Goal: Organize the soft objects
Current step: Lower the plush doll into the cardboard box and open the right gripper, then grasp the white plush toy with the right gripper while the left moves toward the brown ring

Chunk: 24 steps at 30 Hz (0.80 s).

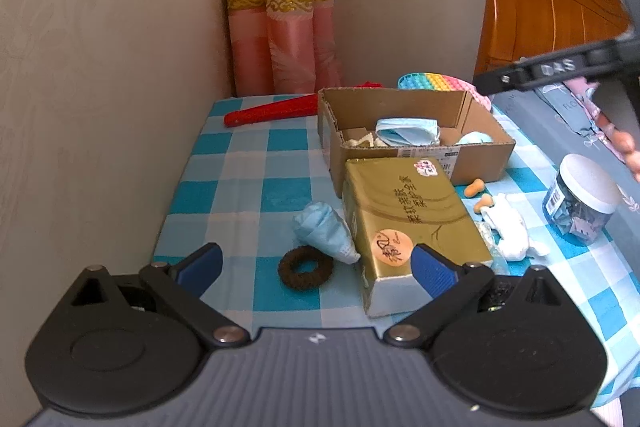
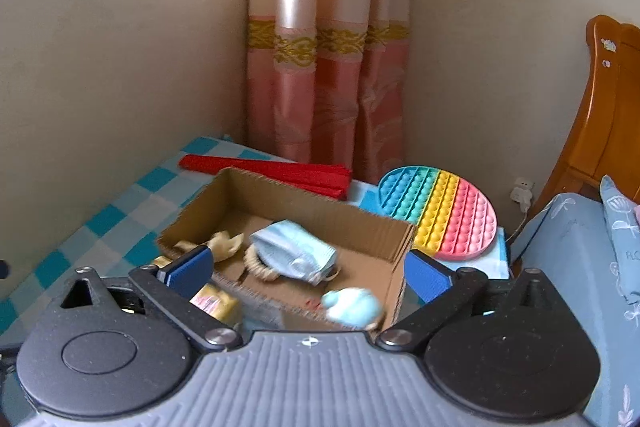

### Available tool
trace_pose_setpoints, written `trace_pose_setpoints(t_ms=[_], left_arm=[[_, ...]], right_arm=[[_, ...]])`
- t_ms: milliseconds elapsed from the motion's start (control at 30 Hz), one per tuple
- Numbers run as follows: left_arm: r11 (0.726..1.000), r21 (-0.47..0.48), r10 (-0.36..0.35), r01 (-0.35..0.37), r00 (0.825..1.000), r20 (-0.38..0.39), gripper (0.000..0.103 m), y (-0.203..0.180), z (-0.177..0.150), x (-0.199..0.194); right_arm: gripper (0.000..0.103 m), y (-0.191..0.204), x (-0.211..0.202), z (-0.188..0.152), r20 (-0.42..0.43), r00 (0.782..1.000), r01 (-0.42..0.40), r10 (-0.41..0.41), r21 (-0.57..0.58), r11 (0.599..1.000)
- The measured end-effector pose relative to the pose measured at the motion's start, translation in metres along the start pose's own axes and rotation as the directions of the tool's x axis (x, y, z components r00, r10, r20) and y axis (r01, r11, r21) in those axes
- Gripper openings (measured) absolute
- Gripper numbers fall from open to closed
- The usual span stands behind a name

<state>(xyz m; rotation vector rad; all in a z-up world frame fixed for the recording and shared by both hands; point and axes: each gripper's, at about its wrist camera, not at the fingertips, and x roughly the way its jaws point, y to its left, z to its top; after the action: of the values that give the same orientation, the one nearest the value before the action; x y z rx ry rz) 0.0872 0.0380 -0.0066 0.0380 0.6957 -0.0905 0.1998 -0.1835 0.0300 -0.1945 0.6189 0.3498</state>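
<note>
Near the tablecloth's (image 1: pixel 240 187) front edge, the left gripper (image 1: pixel 316 267) gapes wide over a brown scrunchie (image 1: pixel 306 266), while the right gripper (image 2: pixel 306 273) hangs wide above the cardboard box (image 2: pixel 360 227) holding a blue face mask (image 2: pixel 296 251).

The gold box (image 1: pixel 412 227) has big dark Chinese writing along its top. A round orange sticker (image 1: pixel 391 246) on it has dark handwriting that is too messy to read. A small pink sticker (image 1: pixel 426 167) near its far end is too small to read. The dark bar (image 1: pixel 556 69) at the upper right shows pale letters that look like "DAS". The jar (image 1: pixel 582 203) has a barcode label on its side. The bedding (image 1: pixel 562 107) shows "RO", cut short.
</note>
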Motion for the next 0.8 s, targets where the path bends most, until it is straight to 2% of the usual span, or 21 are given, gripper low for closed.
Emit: trace_pose_setpoints(t_ms=[233,533,633,700,800], left_arm=[[1.000,-0.001,0.000,0.000,1.000,-0.012,0.100,0.001,-0.006,0.000],[1.000,-0.011,0.010,-0.011,1.000,-0.026,0.100,0.003,-0.012,0.004],[1.000,-0.016,0.012,-0.012,0.999,-0.035,0.100,0.005,-0.014,0.008],[1.000,-0.017,0.014,-0.015,0.999,-0.044,0.100,0.006,-0.015,0.010],[1.000,-0.016,0.020,-0.021,0.998,-0.053,0.100,0.007,-0.017,0.013]], right_arm=[[0.103,0.013,-0.024,-0.031,-0.012,1.000,-0.001,0.001,0.014,1.000],[0.101,0.029,-0.030,-0.076,-0.063,0.998,-0.009,0.011,0.031,0.999],[0.094,0.034,-0.029,-0.087,-0.057,0.998,0.010,-0.008,0.038,0.999],[0.086,0.036,-0.026,-0.093,-0.068,0.998,0.019,-0.016,0.053,0.998],[0.080,0.036,-0.019,-0.099,-0.087,0.996,0.009,-0.002,0.071,0.997]])
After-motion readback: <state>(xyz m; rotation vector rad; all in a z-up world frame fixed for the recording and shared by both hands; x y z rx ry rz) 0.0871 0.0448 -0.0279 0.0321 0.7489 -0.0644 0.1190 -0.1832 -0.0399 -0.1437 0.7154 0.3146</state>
